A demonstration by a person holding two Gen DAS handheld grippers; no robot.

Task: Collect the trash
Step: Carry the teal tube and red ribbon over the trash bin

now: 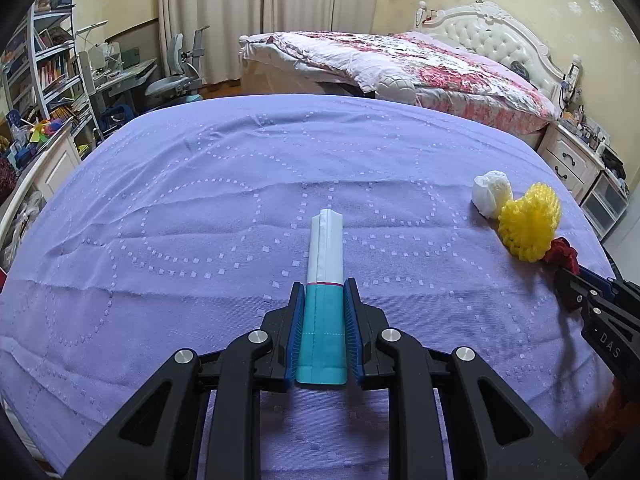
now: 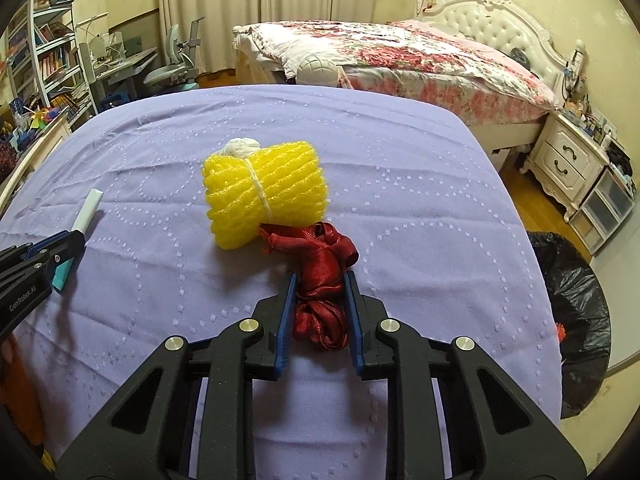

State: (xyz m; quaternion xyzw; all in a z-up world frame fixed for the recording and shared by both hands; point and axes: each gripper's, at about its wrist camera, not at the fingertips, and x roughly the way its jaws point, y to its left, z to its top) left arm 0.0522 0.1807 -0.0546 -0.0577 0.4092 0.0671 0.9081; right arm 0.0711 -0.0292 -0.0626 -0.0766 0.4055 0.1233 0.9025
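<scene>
Yellow foam net [image 2: 264, 192] touches red ribbon [image 2: 324, 280] pinched by right fingers [image 2: 352, 300]; left fingers [image 1: 296, 320] pinch carton [image 1: 324, 300]

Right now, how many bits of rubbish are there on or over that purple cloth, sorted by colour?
Yellow: 1, the yellow foam net lying on the purple cloth
White: 1, the white crumpled wad beside it
Red: 1, the red ribbon bundle in the right gripper
Teal and white: 1, the folded packet in the left gripper
Total: 4
</scene>
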